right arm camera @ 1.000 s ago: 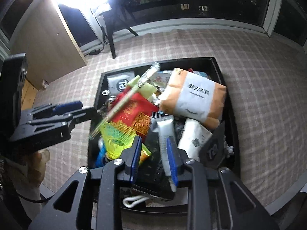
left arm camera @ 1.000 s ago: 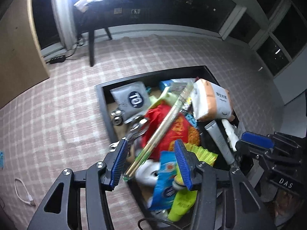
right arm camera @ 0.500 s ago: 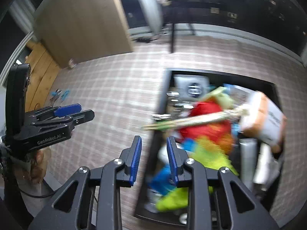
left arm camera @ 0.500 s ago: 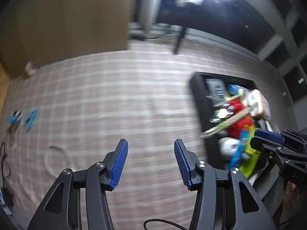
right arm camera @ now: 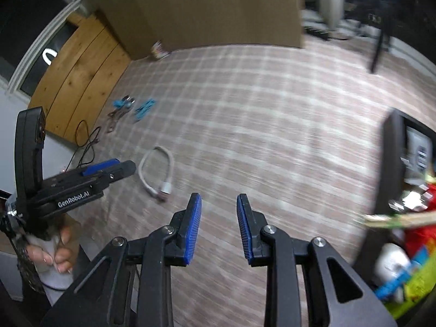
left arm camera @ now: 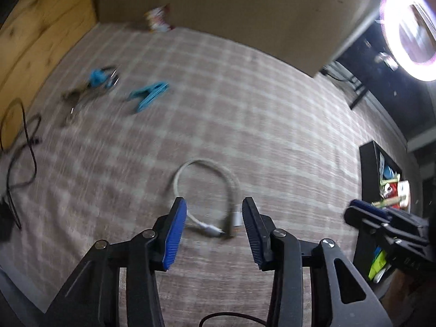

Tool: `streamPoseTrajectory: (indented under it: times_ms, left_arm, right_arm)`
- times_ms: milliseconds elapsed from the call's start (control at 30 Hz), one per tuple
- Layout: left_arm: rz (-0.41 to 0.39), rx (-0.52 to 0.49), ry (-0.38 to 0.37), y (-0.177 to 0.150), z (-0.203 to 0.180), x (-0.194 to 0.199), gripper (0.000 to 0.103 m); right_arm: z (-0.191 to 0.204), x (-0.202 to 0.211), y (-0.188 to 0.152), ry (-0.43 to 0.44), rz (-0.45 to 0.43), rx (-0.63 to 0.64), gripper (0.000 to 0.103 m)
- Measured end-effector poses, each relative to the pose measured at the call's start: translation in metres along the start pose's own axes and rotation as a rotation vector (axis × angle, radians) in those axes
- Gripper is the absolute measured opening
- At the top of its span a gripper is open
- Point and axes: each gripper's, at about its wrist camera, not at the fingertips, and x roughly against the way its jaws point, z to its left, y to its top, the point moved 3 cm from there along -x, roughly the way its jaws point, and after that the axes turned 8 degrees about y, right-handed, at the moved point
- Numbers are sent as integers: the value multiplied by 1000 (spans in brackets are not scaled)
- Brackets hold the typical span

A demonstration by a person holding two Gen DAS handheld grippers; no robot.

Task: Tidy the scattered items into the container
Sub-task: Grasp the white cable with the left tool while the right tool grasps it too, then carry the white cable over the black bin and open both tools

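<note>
Since half a second ago both cameras have swung further left: the black rectangular container (left arm camera: 366, 163), then in mid-frame, now sits at the far right edge, and the looped white charging cable (left arm camera: 207, 190), formerly small at lower left, lies just beyond the left gripper (left arm camera: 214, 230). One cable lies on the checked pink-and-white cloth (left arm camera: 272, 125). Two blue plastic clips (left arm camera: 148, 96) and one set of metal pliers, blurred, lie well apart from it at far left. One thin black cord (left arm camera: 21, 136) trails off the left edge. The container holds many mixed items, too blurred to count. The left gripper is level above the cloth, fingers wide apart and empty, cable ends between their tips in view. The right gripper (right arm camera: 218, 224), to its right, has fingers moderately apart, holding nothing, over bare cloth.
</note>
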Motion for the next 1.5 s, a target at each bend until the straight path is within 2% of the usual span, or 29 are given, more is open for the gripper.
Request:
streamPoseTrajectory:
  times_ms: [200,500,667,800,933,1200,1500]
  left_arm:
    - [39,73,-36,-3,15,-24,39]
    - [71,121,-58,1,19,-44,34]
    - [83,118,-60,1,16,-51,19]
    - [101,109,-66,-1,13,-59,12]
    - [106,105,-80,-3,9,-61,6]
    - [79,83,-105,-5,-3,-45,3]
    - [29,-28,-150,-12,-50,-9,3]
  right_arm:
    - [30,-65,11,48,76,5,27]
    - [35,-112,24,47,127,-14,25]
    - [44,-130,29,41,158,15,18]
    - [48,-143,29,23,178,30,14]
    - [49,-147,27,44,178,17,7]
    - [48,-139,21,69,153,-17,5]
    - [29,-88,16,87,61,-63,5]
